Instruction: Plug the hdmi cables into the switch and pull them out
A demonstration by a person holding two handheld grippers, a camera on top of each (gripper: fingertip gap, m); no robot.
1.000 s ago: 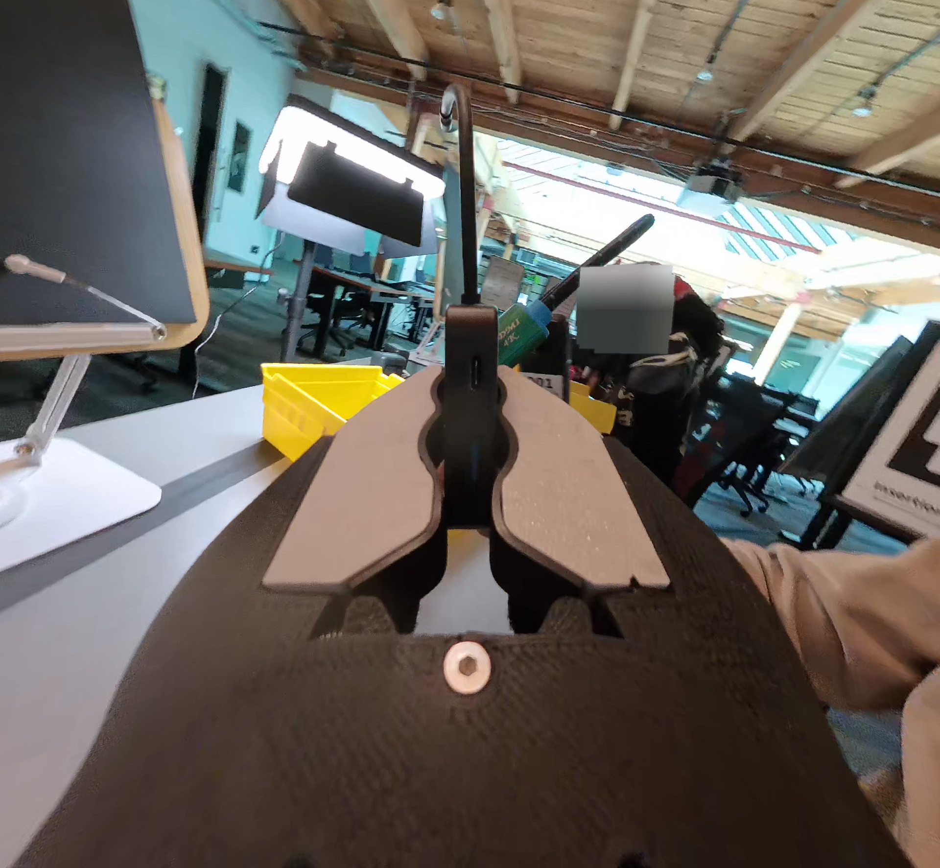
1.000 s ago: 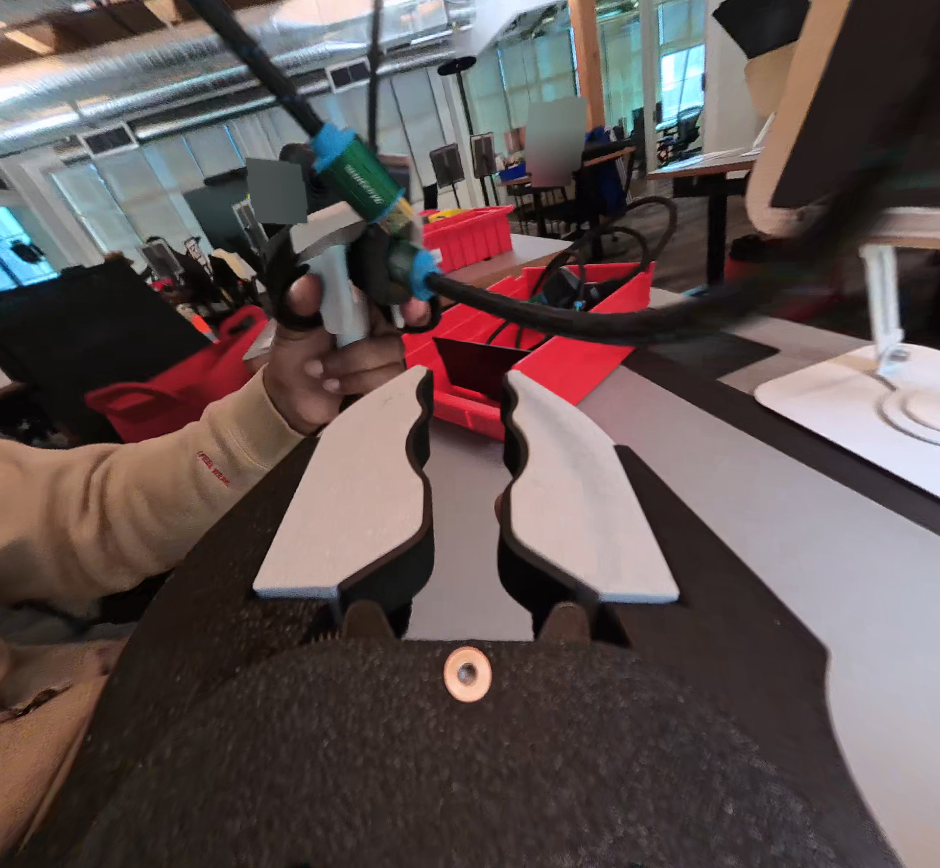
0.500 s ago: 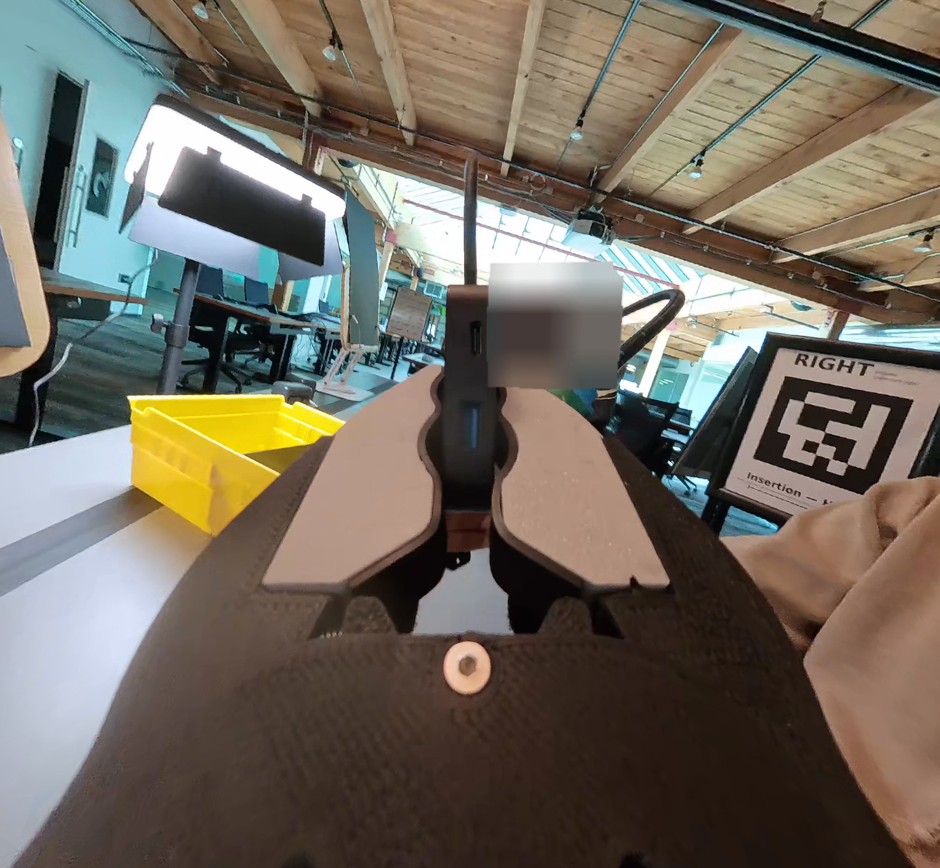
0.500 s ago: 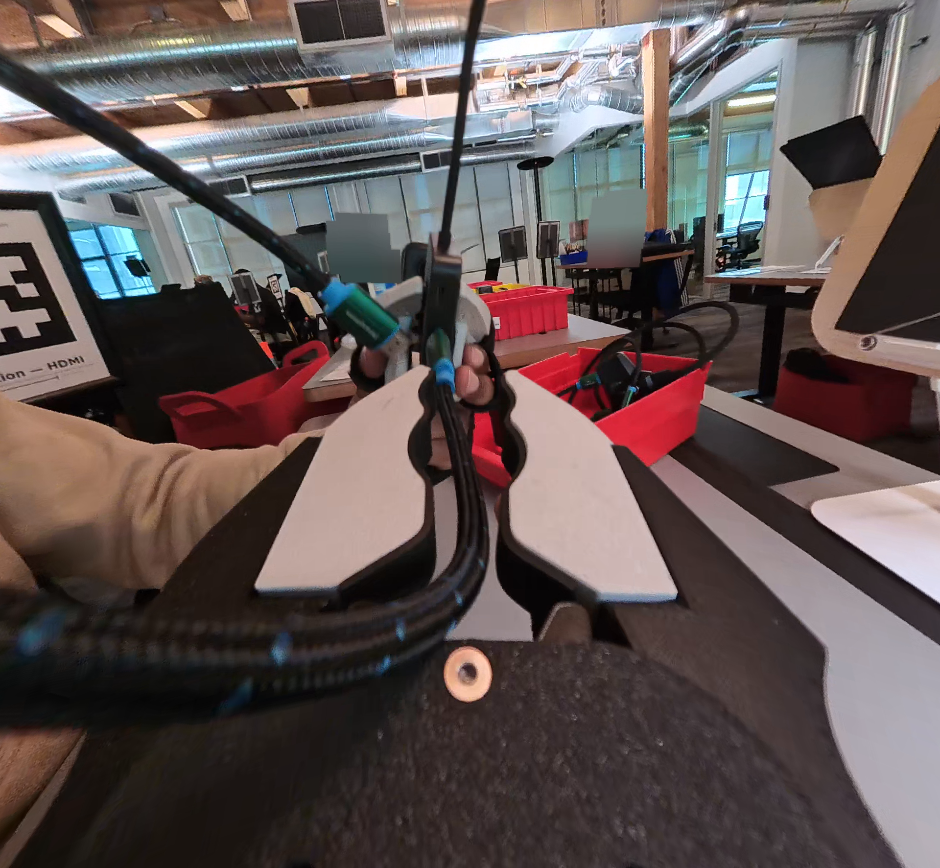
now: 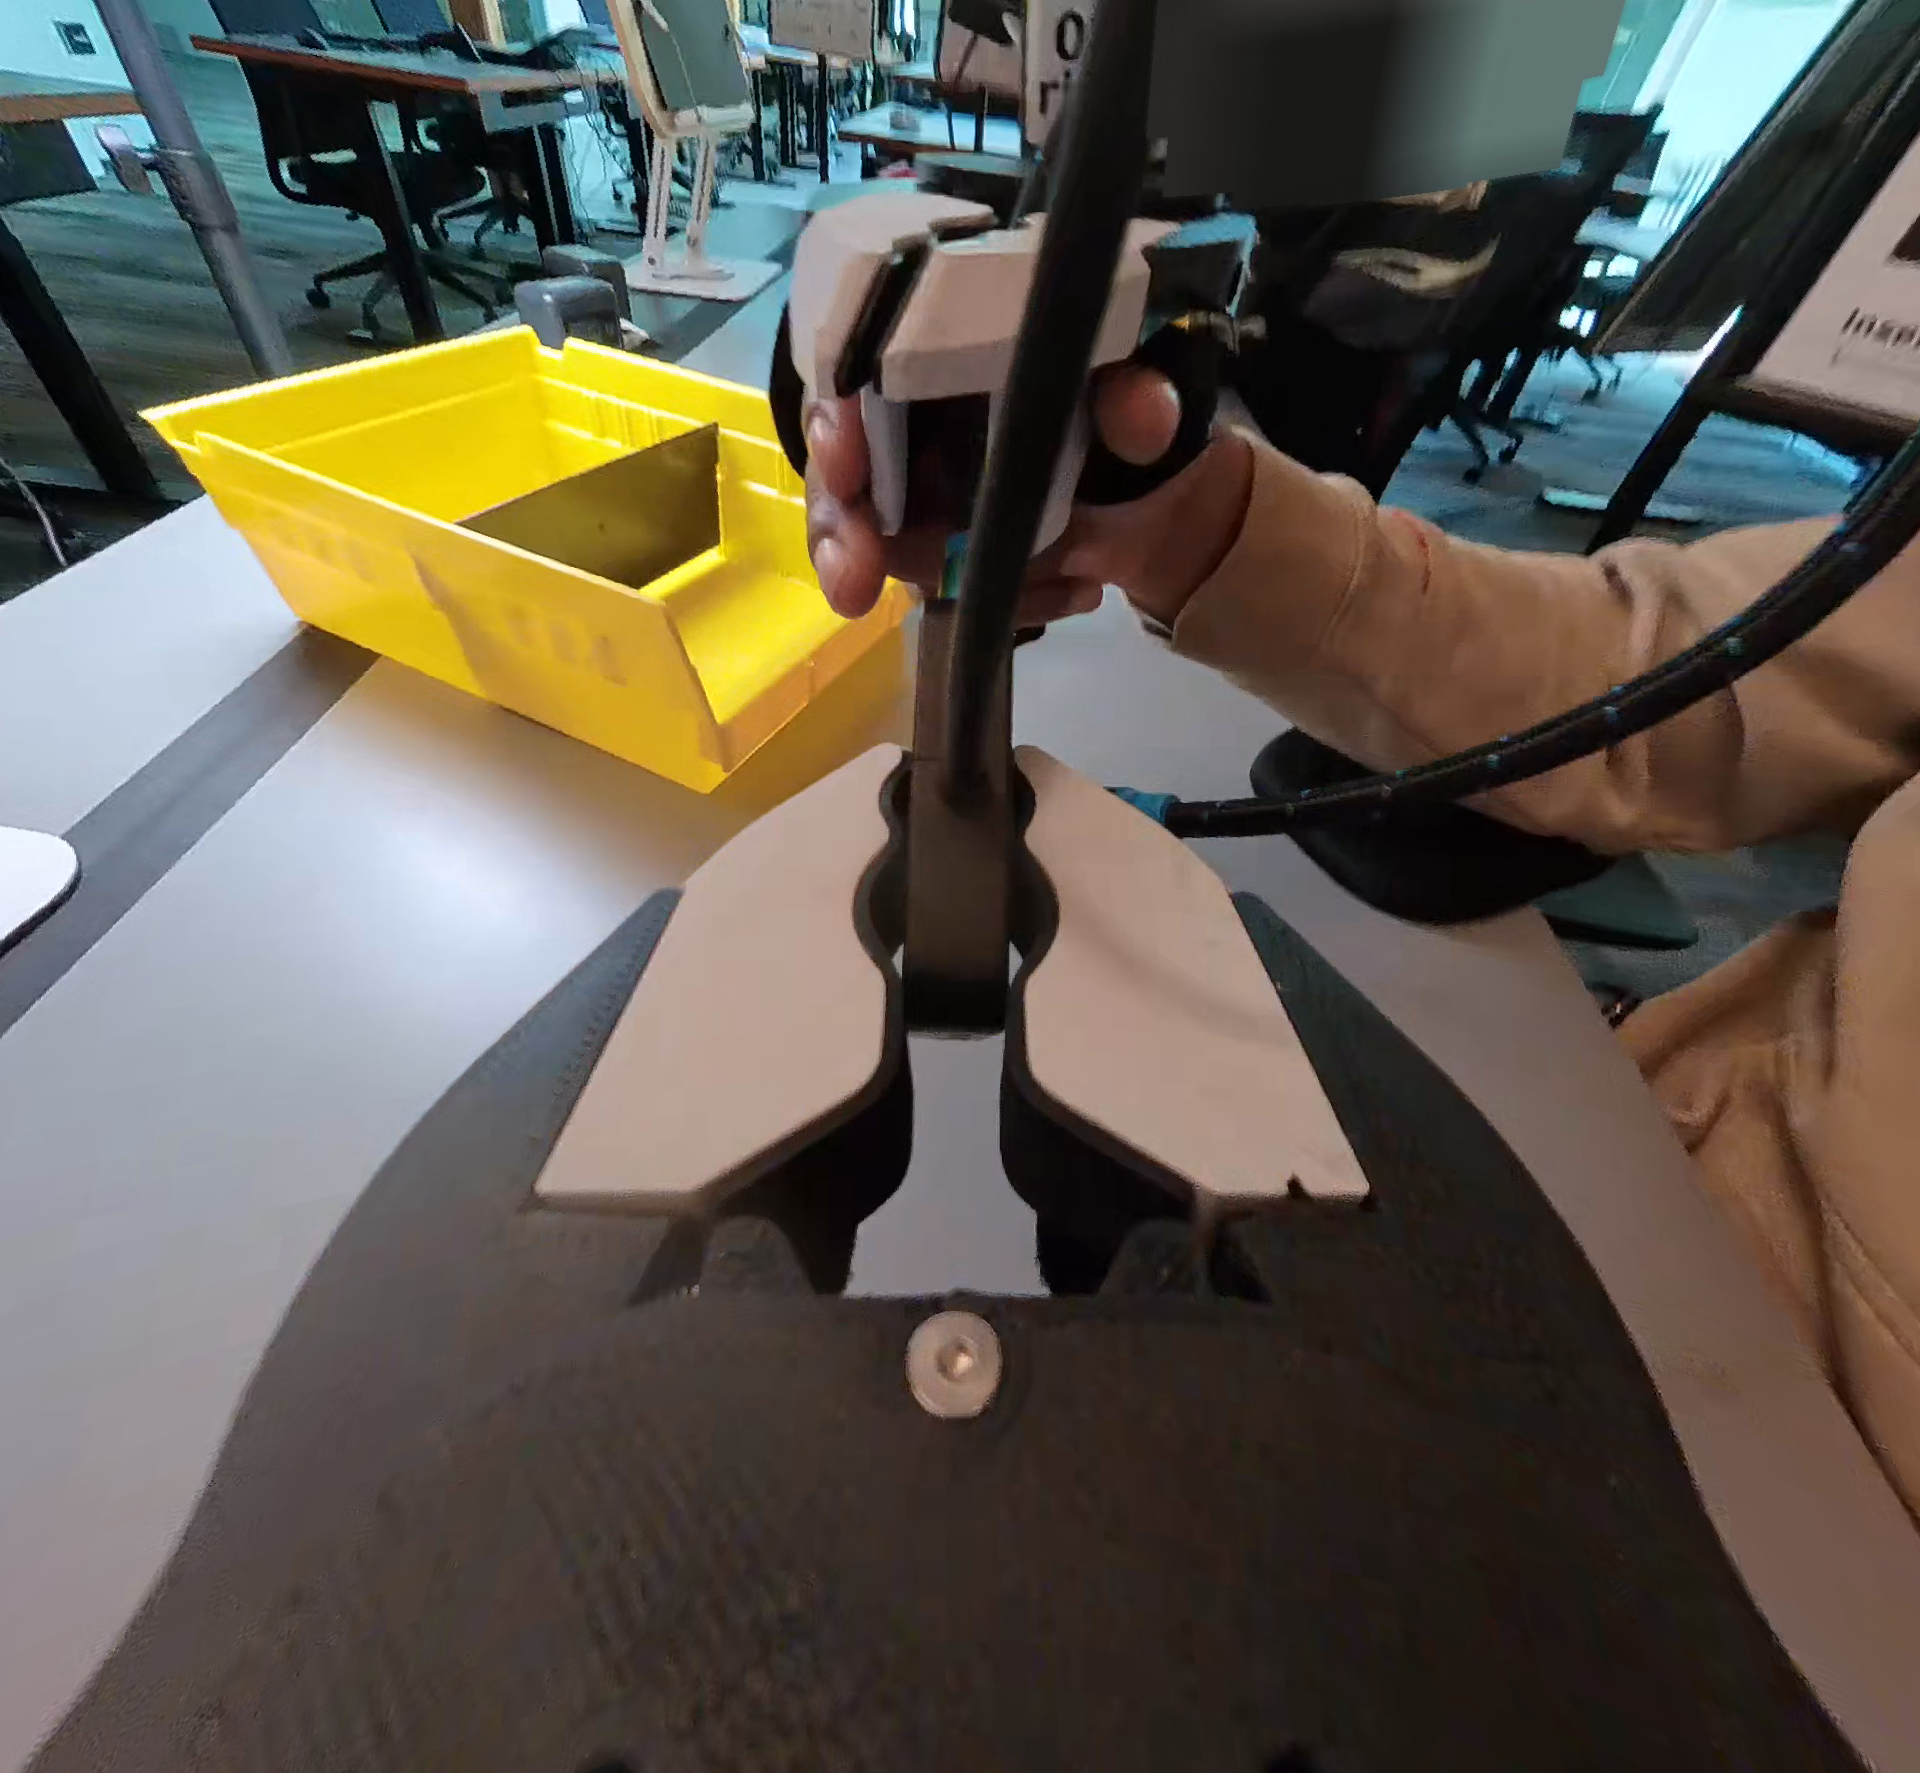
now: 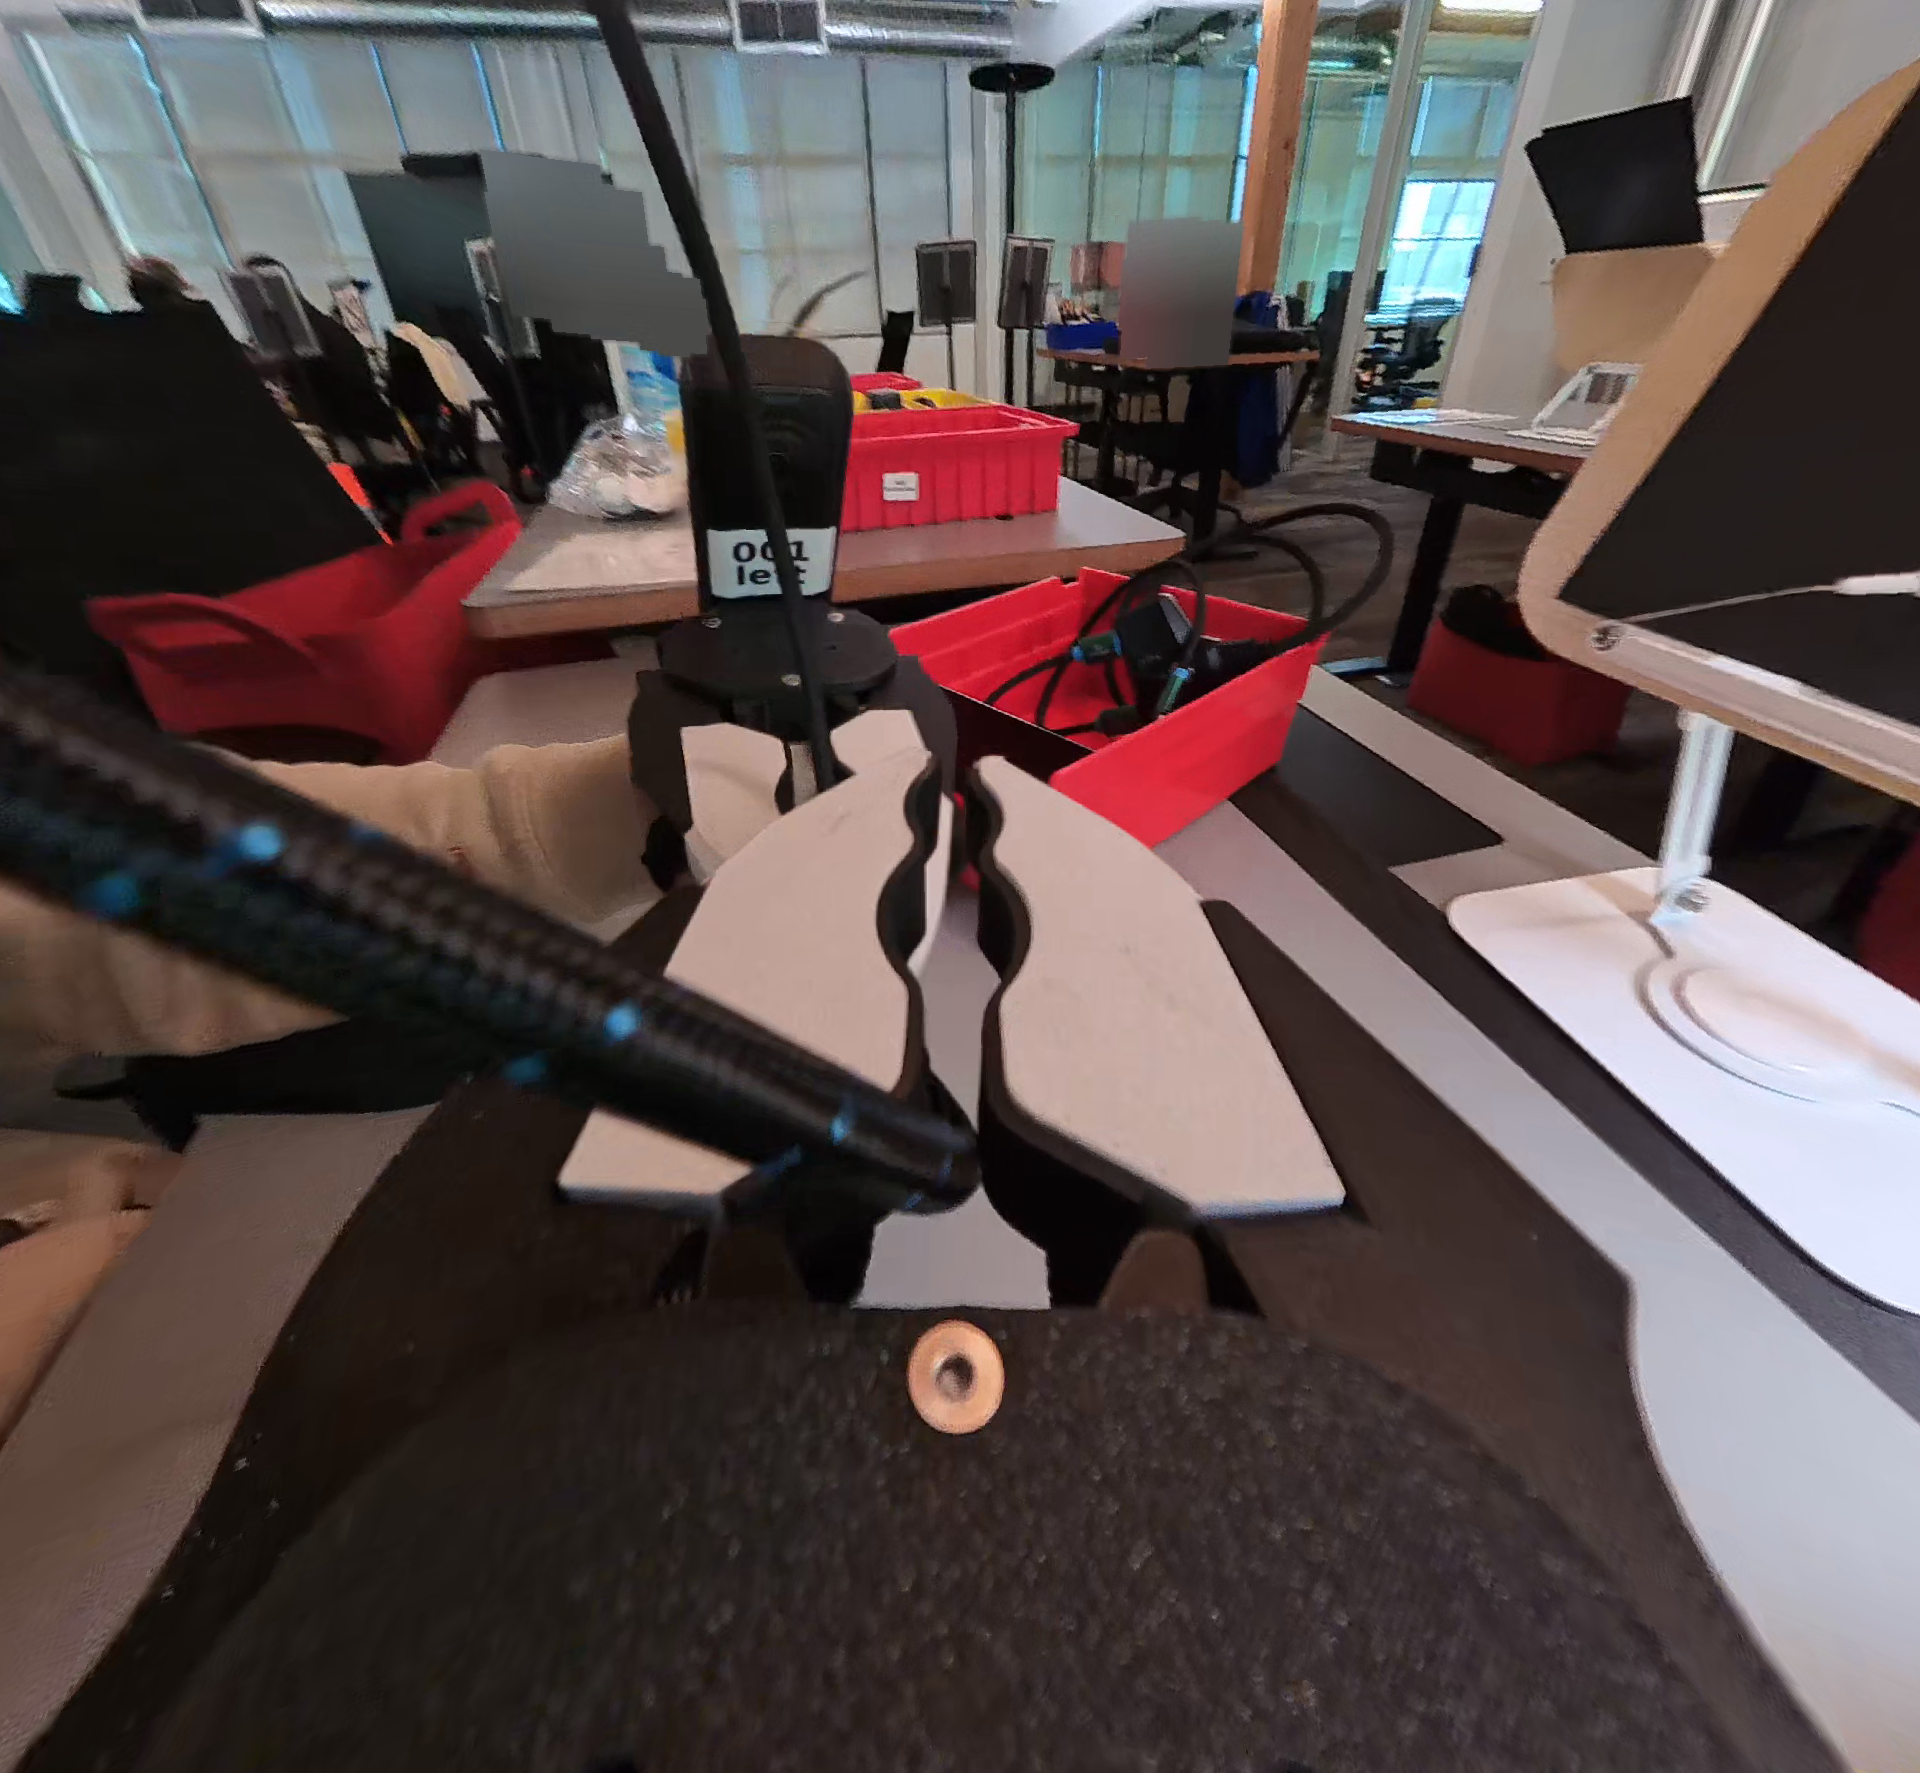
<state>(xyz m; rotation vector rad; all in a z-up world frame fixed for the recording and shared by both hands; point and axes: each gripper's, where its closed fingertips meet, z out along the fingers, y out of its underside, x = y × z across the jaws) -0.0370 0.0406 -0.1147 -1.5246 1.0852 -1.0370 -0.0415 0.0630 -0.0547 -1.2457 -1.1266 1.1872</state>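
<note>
My left gripper [image 5: 956, 788] is shut on the slim black switch [image 5: 951, 892], held edge-on above the grey table. A thin black cable [image 5: 1049, 269] rises from the switch. My right gripper [image 6: 954, 793] is shut on a braided black hdmi cable [image 6: 468, 975], which runs in between its fingers from the left. In the left wrist view the right gripper [image 5: 966, 435], held by a hand, points at the switch's far end with a green plug [image 5: 951, 572] at its tip. Another braided cable [image 5: 1558, 747] ends beside my left gripper. The left gripper [image 6: 800, 757] faces the right wrist camera.
A yellow bin [image 5: 343, 518] stands on the table [image 5: 312, 944] at the left. A red bin [image 6: 1174, 767] with several cables lies ahead on the right. A white stand base [image 6: 1714, 1048] under a tilted dark board [image 6: 1766, 476] is at the right. One gripper's finger ends stand about 6 cm off the other's.
My left gripper has tilted down from the ceiling toward the table, still holding the switch. My right gripper has shut on the braided cable and moved close to the switch's far end.
</note>
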